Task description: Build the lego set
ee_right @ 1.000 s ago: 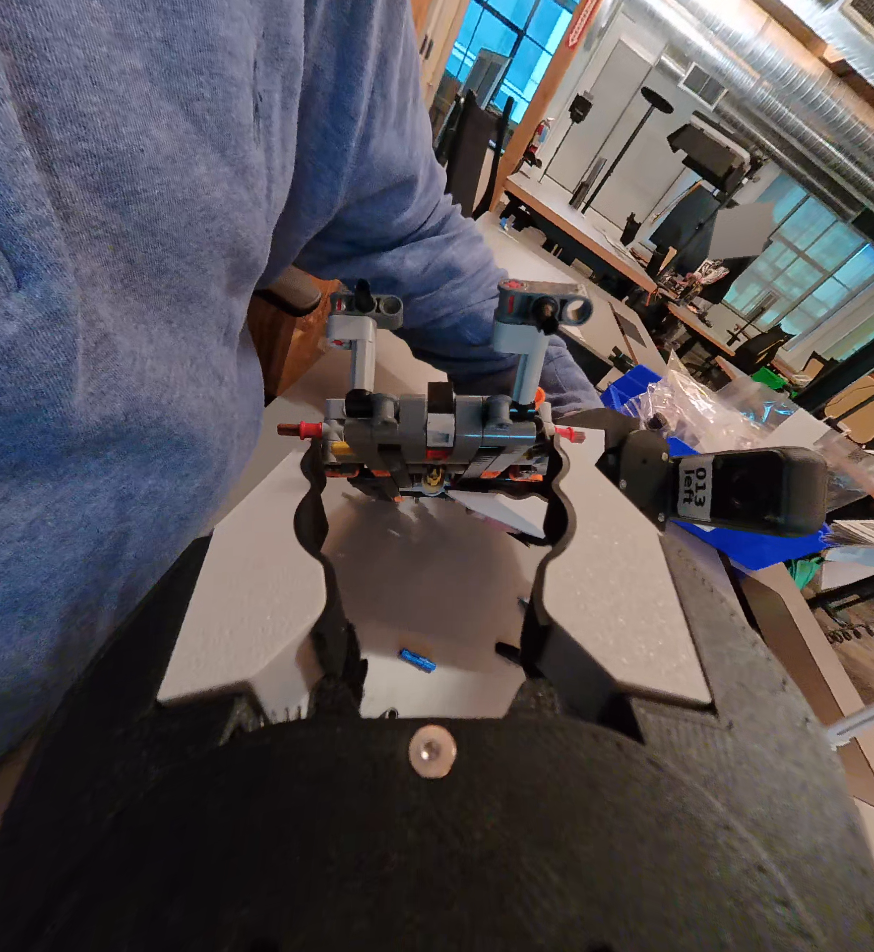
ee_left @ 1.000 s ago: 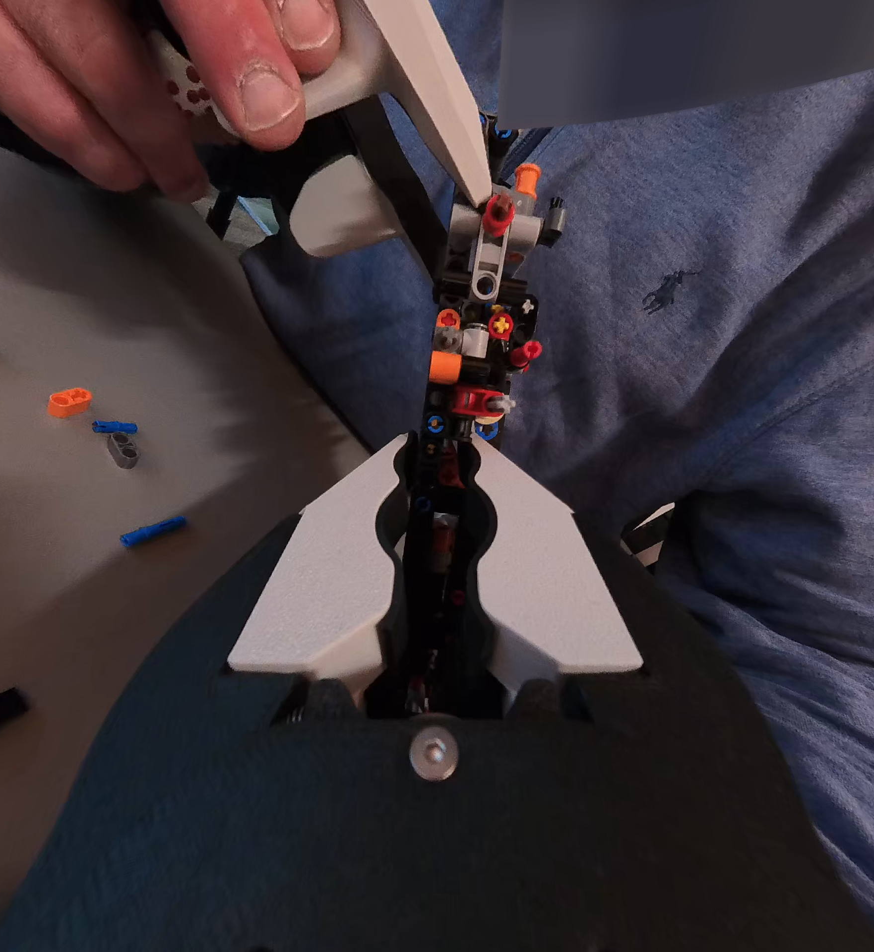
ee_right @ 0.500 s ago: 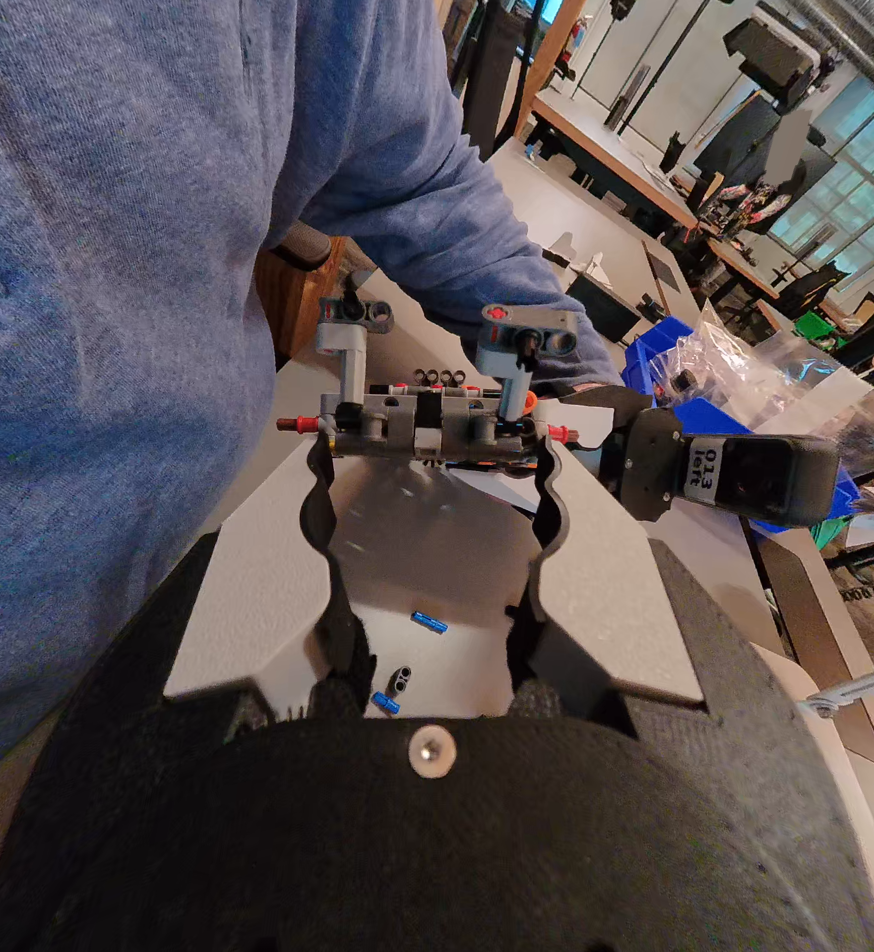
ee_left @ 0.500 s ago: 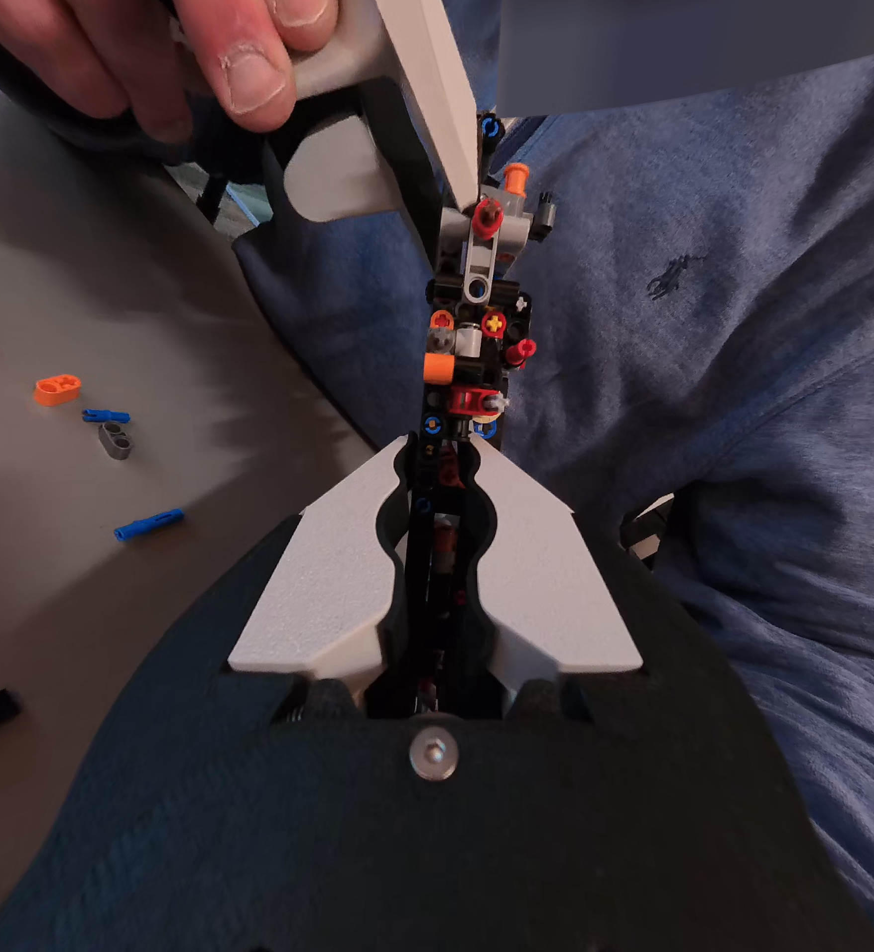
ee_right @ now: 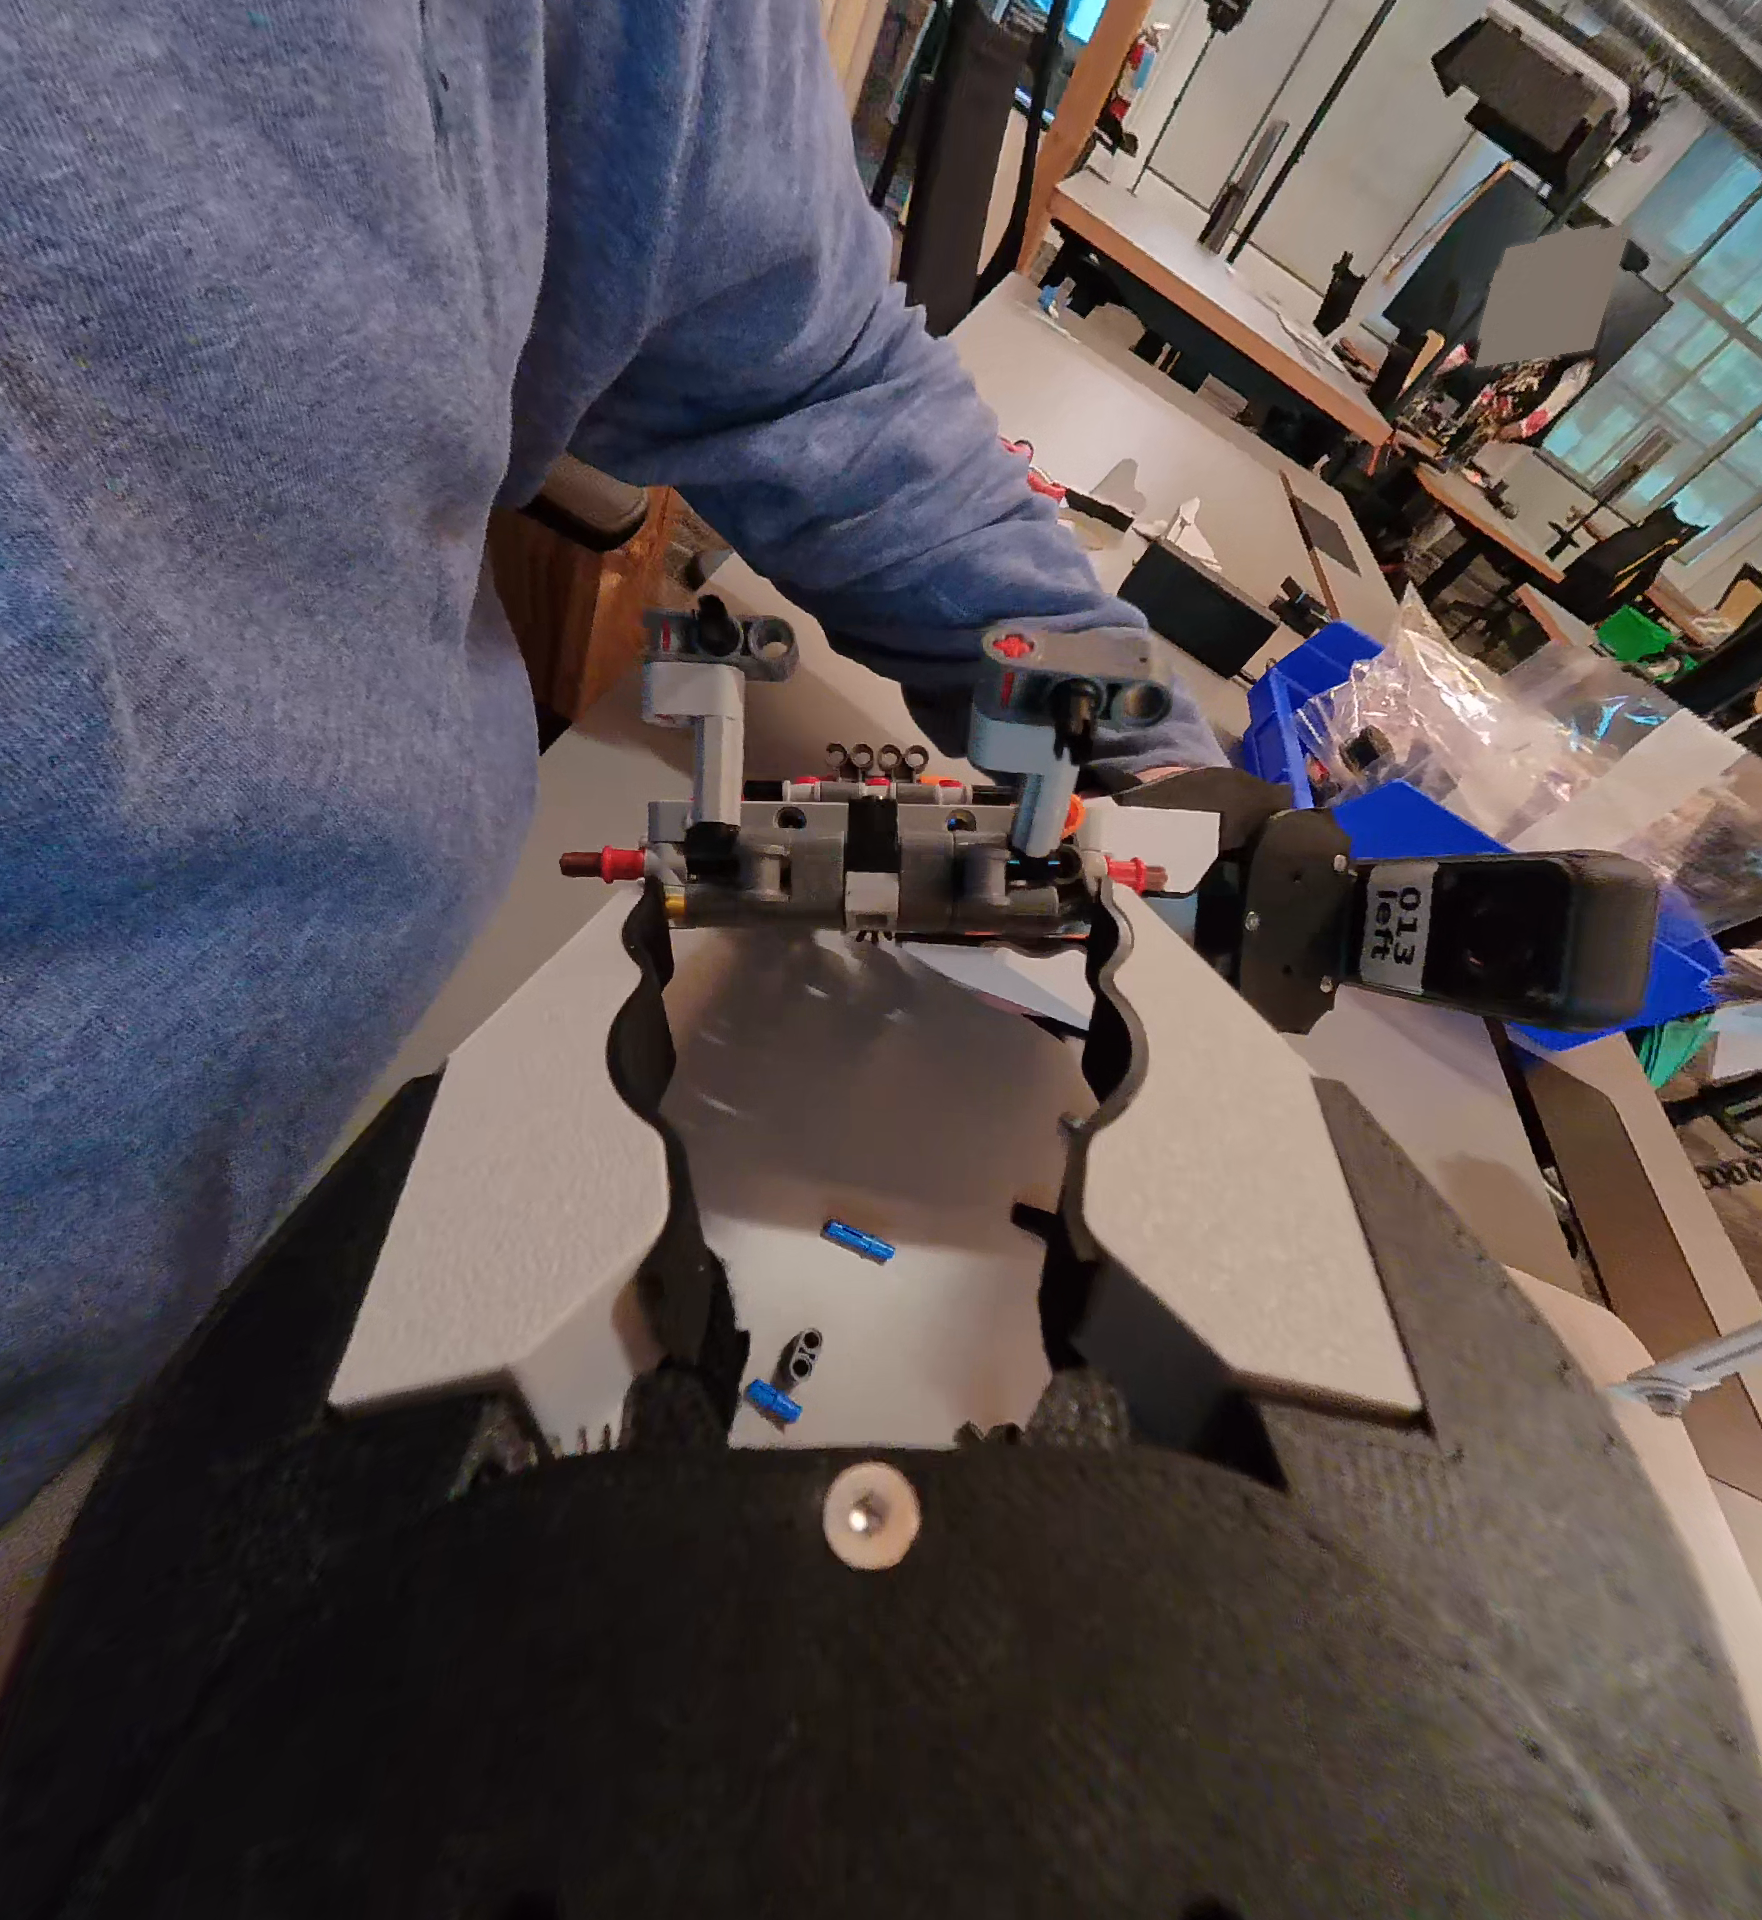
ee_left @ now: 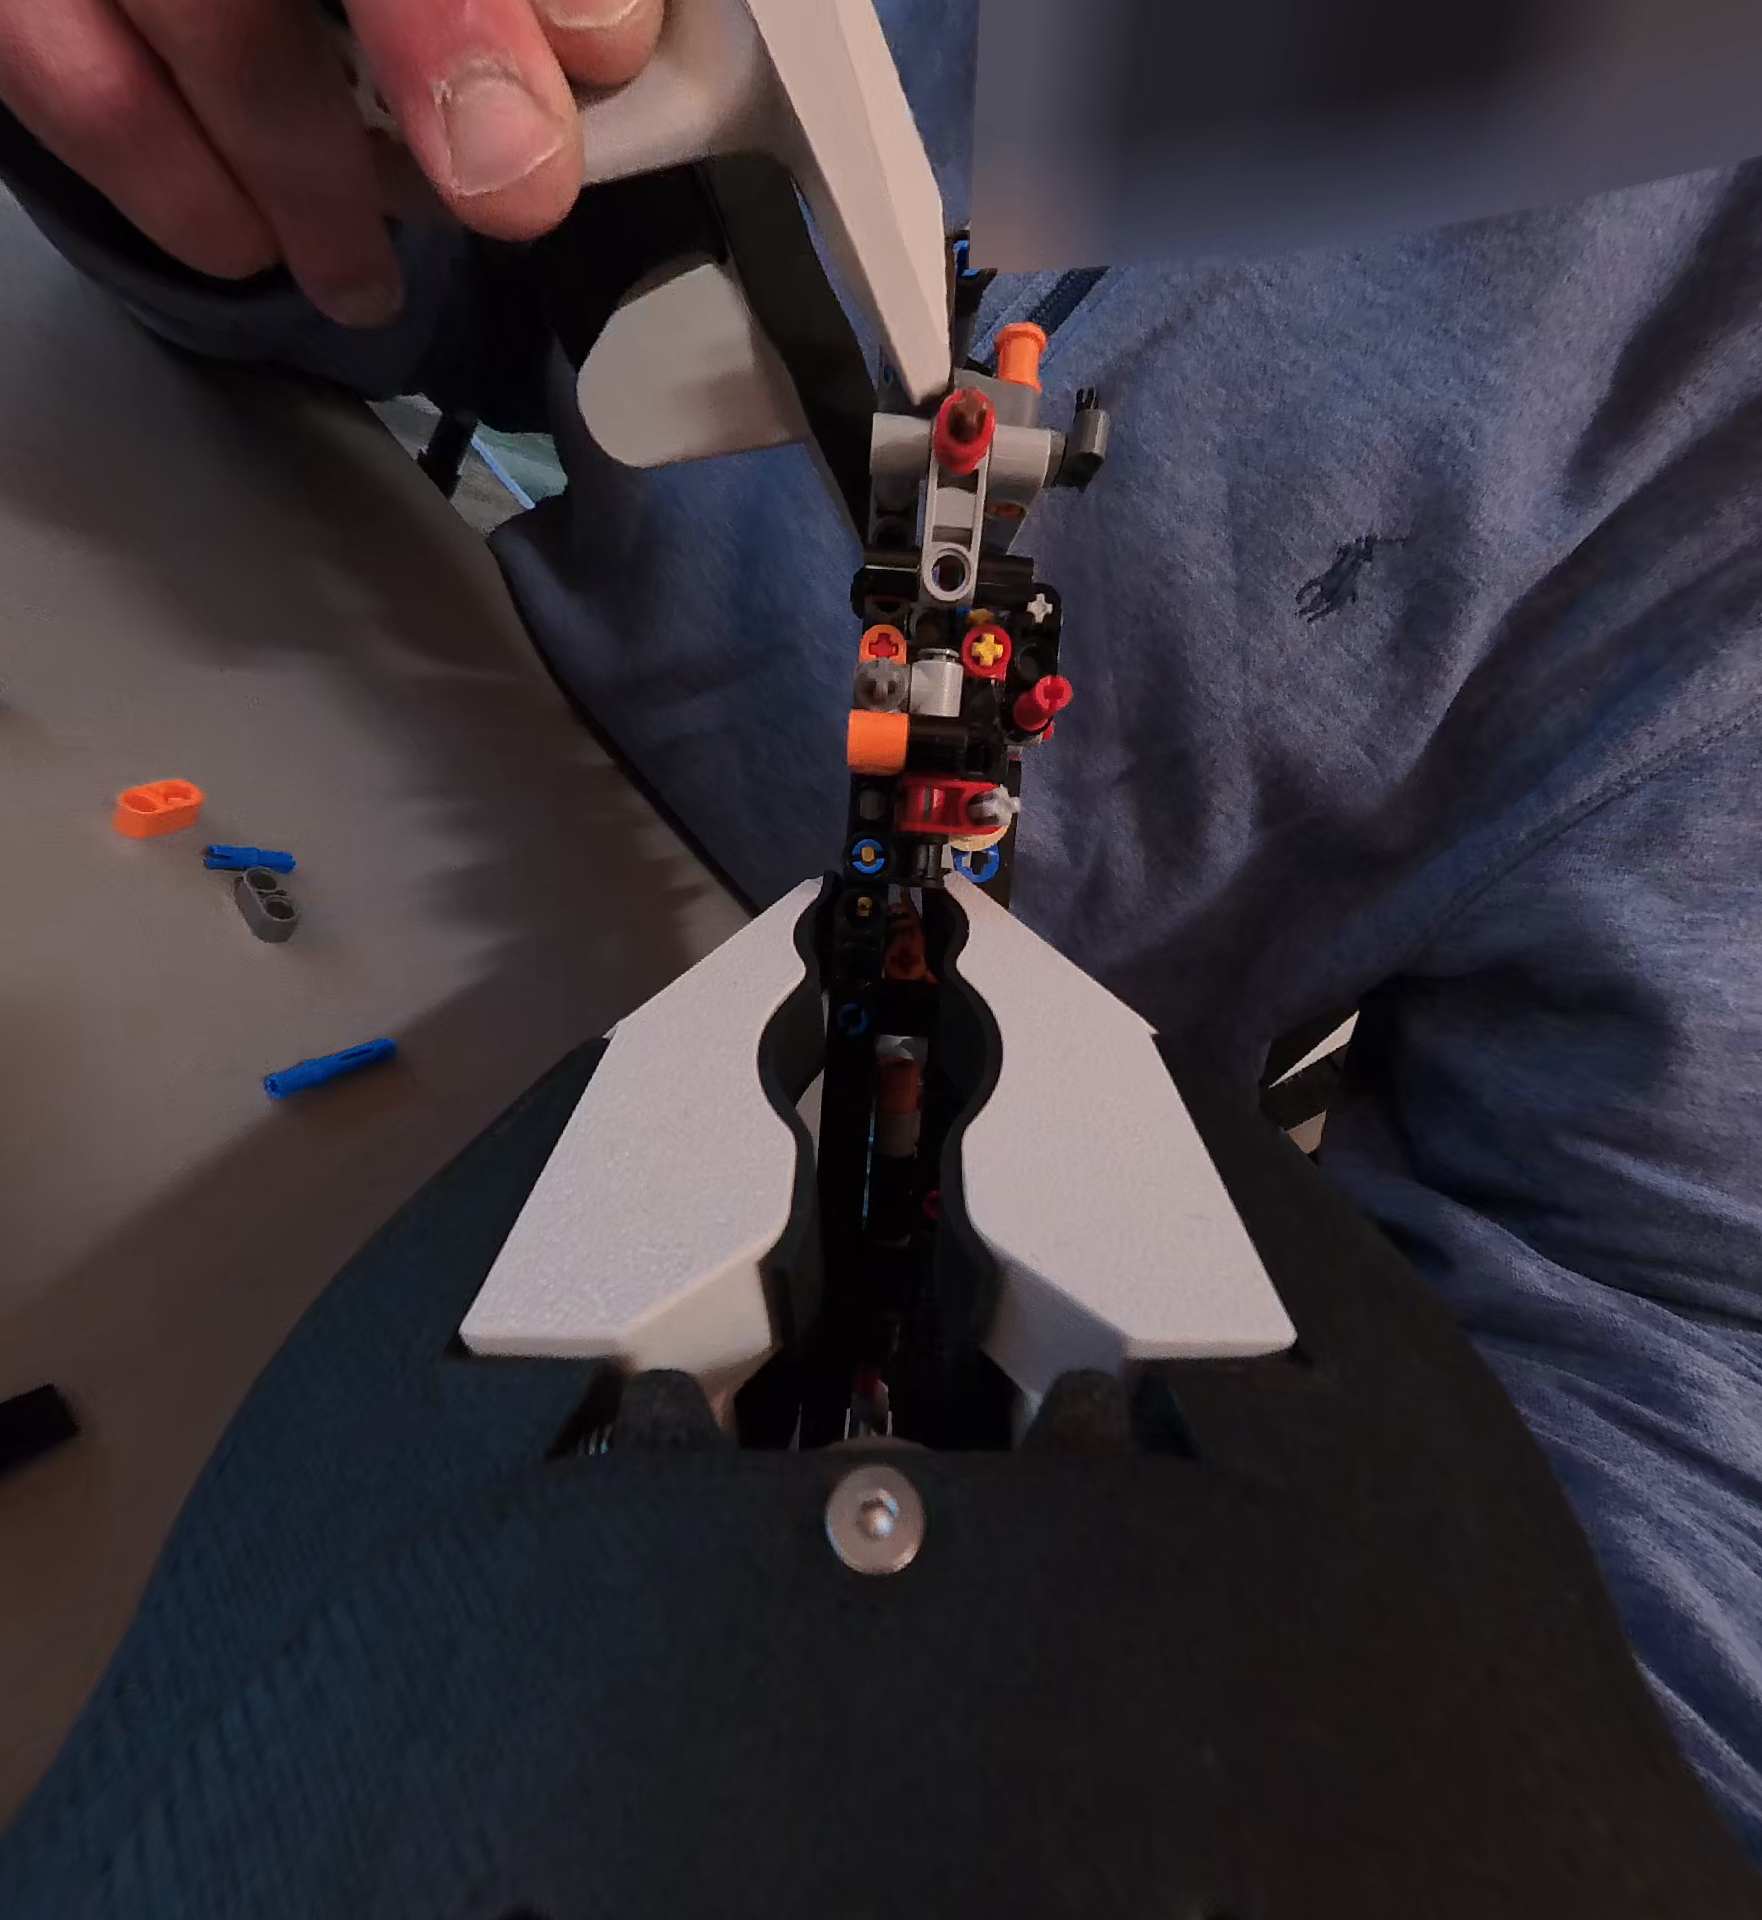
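While our left gripper (ee_left: 882, 914) held its jaws clamped narrow on the lego assembly (ee_left: 944, 717), our right gripper (ee_right: 872, 914) spread its jaws wide across the model's far end, seemingly touching both sides. Loose blue pins (ee_left: 329, 1067) and an orange piece (ee_left: 158, 808) lay on the grey surface (ee_left: 181, 1143) beside us.
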Available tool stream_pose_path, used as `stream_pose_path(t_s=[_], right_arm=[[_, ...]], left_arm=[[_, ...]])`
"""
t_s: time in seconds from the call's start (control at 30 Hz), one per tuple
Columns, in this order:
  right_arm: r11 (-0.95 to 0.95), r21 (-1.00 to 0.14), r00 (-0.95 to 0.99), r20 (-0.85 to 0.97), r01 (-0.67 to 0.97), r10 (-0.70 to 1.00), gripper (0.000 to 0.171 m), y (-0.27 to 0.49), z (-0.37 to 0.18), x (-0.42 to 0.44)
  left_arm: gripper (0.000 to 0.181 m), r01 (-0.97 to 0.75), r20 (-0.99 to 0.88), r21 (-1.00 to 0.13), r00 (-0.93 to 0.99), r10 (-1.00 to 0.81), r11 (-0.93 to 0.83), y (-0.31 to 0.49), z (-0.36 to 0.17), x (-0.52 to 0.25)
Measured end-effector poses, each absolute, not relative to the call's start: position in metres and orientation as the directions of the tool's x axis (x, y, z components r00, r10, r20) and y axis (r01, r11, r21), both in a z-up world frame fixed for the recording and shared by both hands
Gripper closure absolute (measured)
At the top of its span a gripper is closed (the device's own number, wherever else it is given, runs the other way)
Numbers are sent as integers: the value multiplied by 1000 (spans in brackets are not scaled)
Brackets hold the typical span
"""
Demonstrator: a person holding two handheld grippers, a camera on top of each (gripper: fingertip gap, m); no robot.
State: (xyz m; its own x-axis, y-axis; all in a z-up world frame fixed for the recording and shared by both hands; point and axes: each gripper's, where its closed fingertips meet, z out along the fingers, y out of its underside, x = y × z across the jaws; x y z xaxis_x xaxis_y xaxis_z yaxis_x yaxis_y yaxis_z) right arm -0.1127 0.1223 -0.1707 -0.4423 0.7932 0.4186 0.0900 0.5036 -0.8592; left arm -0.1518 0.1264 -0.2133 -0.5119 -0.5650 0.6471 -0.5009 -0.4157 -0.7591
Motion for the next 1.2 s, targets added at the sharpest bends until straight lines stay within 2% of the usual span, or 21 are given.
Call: stream_pose_path(t_s=[0.73,0.87,0.97,1.17,1.2], right_arm=[[484,-858,-465,362,172,808,95,131,-191,-110],[452,-867,-449,326,208,832,92,139,-198,-109],[418,-884,-438,298,209,848,80,145,-192,-99],[264,-929,-384,151,260,911,102,166,-180,-74],[236,-934,-370,127,267,920,100,169,-176,-73]], left_arm=[[169,-525,678,-730,-477,-560,-437,124,-227,-154],[168,-521,704,-705,-433,-563,-482,128,-231,-156],[168,-510,718,-689,-384,-581,-514,135,-236,-155],[167,-477,739,-656,-252,-625,-584,148,-243,-161],[167,-475,737,-654,-223,-638,-589,150,-243,-162]])
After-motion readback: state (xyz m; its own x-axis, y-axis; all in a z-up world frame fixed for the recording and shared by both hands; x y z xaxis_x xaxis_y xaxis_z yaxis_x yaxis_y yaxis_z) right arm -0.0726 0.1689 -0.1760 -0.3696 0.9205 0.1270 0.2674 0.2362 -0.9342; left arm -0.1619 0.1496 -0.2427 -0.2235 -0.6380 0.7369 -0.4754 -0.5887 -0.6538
